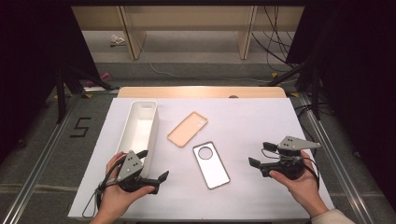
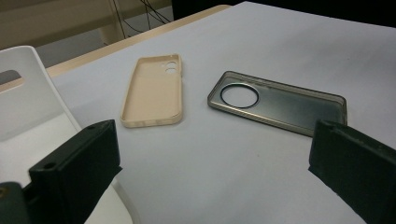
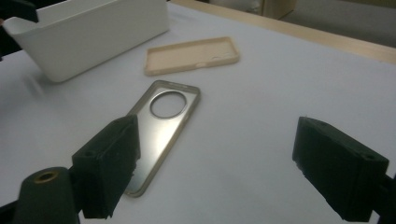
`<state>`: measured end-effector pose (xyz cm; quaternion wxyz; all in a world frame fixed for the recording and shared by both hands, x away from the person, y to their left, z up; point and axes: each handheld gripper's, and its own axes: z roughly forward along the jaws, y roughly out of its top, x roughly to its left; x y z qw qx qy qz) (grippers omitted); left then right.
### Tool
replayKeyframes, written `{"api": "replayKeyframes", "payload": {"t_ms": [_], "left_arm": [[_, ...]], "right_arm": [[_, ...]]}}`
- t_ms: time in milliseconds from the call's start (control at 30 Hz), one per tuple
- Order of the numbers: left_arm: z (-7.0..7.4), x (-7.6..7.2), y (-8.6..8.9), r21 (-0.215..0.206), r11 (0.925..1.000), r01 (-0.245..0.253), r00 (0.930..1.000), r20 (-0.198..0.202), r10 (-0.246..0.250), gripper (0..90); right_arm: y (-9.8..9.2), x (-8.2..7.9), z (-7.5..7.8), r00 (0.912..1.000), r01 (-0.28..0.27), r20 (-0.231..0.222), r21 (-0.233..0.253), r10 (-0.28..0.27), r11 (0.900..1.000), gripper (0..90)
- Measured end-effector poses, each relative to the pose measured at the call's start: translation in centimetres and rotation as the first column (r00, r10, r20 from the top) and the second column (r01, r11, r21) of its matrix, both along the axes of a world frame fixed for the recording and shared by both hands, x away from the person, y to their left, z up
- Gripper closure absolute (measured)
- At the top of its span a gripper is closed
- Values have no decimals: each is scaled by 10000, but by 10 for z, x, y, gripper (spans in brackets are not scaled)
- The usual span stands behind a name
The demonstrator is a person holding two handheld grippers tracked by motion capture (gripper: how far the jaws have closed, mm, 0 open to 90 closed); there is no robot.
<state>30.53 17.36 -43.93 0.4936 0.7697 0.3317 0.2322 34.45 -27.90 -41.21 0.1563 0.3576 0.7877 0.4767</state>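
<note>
Two phone cases lie flat on the white table cover (image 1: 261, 116). The beige case (image 1: 187, 129) (image 2: 152, 93) (image 3: 191, 56) rests inside-up toward the middle. Nearer the front lies a clear grey-rimmed case (image 1: 211, 164) (image 2: 289, 105) (image 3: 161, 128) with a round camera hole. A white oblong bin (image 1: 154, 122) (image 2: 28, 88) (image 3: 93, 32) stands at the left. My left gripper (image 1: 161, 181) (image 2: 212, 140) is held by the bin's near end, open, jaws pointing toward the cases. My right gripper (image 1: 259, 154) (image 3: 217, 135) is open to the right of the clear case, with nothing in it.
A bare wooden strip (image 1: 201, 92) shows at the table's far edge. Beyond it stand shelf legs (image 1: 133, 37) with loose cables (image 1: 275, 51) on the floor. Dark stand legs (image 1: 60, 93) flank both sides. Open cover stretches between the cases and the right edge.
</note>
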Motion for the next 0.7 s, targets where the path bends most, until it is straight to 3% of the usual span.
{"api": "replayKeyframes", "payload": {"t_ms": [167,533,700], "left_arm": [[0,0,0,-13,10000,5,10000,13,-5,15],[1,0,-1,-46,10000,-26,10000,69,26,15],[1,1,-3,-12,10000,10,10000,85,-9,18]], "right_arm": [[-2,2,-1,9993,379,17,-22,-379,9993,160],[-1,5,-2,9995,283,-126,11,-283,9996,173],[2,8,-4,9994,64,-345,-148,-69,9999,349]]}}
